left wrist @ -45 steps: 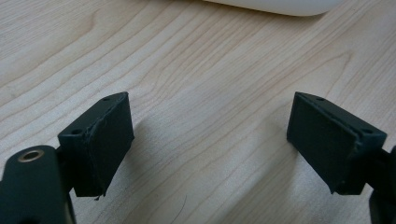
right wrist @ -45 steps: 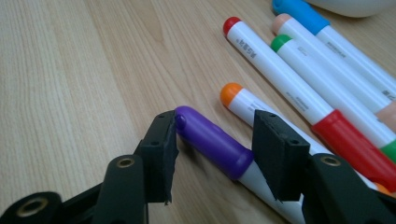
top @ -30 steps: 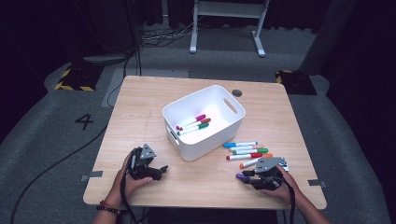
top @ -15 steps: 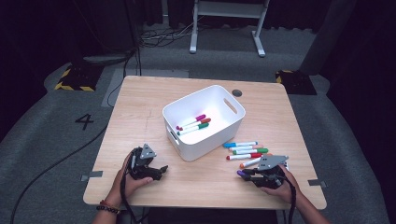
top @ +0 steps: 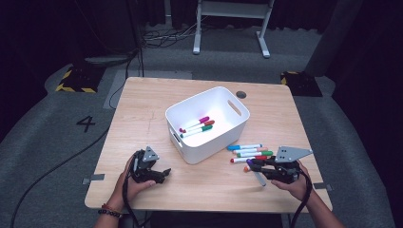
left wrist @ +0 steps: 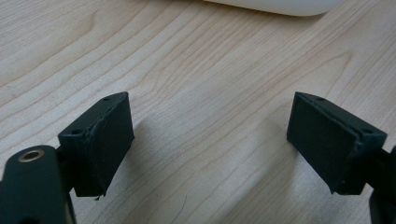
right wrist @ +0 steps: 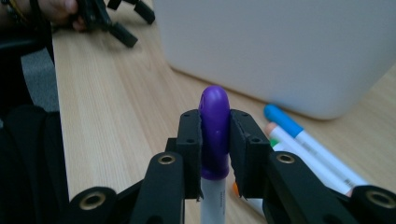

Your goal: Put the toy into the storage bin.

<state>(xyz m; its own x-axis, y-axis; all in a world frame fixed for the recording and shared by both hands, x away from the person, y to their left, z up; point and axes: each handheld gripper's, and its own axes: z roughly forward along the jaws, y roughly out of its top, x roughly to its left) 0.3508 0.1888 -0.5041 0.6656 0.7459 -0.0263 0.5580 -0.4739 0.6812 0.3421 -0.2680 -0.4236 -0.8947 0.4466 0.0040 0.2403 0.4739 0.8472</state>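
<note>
My right gripper [right wrist: 215, 126] is shut on a purple-capped marker [right wrist: 214, 135], its pads pressing the cap from both sides. In the high view that gripper [top: 252, 165] hovers above the table's front right, and the marker's white barrel [top: 259, 178] slants down from it. Three other markers, blue [top: 244, 147], green [top: 256, 153] and red [top: 244, 159], lie just beyond it. The white bin [top: 190, 102] at mid-table holds three markers [top: 197, 127]. My left gripper [left wrist: 210, 126] is open and empty, low over bare wood at the front left [top: 163, 174].
The bin's wall [right wrist: 289, 51] stands close ahead of the right gripper, with the blue marker [right wrist: 299, 133] at its foot. The bin's edge [left wrist: 280, 4] lies just beyond the left jaws. Bare tabletop [top: 209, 183] runs between the two hands.
The right gripper has risen off the table with the purple marker in it. The left hand has stayed where it was.
</note>
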